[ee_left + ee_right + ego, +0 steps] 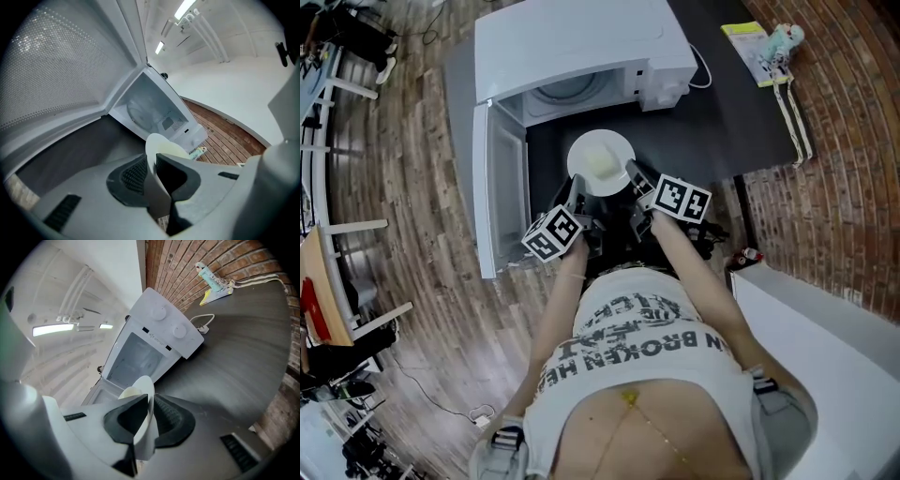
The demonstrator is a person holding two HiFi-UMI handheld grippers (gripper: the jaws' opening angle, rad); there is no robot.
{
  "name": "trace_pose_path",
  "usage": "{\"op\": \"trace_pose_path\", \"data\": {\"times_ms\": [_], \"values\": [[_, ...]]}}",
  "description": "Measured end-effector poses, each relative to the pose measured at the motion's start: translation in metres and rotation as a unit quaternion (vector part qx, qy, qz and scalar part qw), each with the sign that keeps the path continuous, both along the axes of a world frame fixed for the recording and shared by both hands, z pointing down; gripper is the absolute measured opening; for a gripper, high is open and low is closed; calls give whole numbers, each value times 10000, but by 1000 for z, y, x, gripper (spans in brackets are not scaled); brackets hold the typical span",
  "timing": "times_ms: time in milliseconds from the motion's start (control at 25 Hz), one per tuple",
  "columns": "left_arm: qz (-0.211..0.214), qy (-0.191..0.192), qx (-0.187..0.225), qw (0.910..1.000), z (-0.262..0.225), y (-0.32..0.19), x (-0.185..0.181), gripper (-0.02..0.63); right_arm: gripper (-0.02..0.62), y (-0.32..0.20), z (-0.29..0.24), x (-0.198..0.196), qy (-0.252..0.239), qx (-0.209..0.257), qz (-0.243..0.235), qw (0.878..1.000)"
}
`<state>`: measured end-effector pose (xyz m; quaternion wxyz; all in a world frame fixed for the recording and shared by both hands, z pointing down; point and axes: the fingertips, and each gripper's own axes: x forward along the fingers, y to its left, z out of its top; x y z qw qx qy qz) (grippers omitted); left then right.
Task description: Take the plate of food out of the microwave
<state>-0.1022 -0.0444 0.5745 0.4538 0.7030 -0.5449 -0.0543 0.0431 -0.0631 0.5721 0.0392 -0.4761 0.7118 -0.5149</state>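
With left gripper, clamped on the left rim of the white plate; seen in the left gripper view as both pads pressed onto the thin edge; further left in the head view, open microwave door swung out from the white microwave at upper centre; at centre, plate held level just in front of the open cavity and clear of it, above the dark tabletop, with pale yellow food resting on it; right of centre, right gripper likewise pinched on the plate's right rim, jaws close together around the edge; looks like the carry-out step, with removal from the cavity done and set-down not yet made; calls next for moving both grippers together, keeping the plate flat so nothing slides, lowering onto the bare tabletop, and loosening only once supported.
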Motion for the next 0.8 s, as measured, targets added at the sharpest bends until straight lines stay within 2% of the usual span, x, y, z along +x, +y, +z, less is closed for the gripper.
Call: {"op": "trace_pose_path", "data": {"times_ms": [360, 800], "values": [[-311, -43, -21, 9995, -2, 12, 19, 60, 38, 2, 0, 17, -55, -30, -324, 9995], [-428, -56, -35, 9991, -2, 21, 32, 60, 38, 7, 0, 29, -84, -49, -447, 9990]]}}
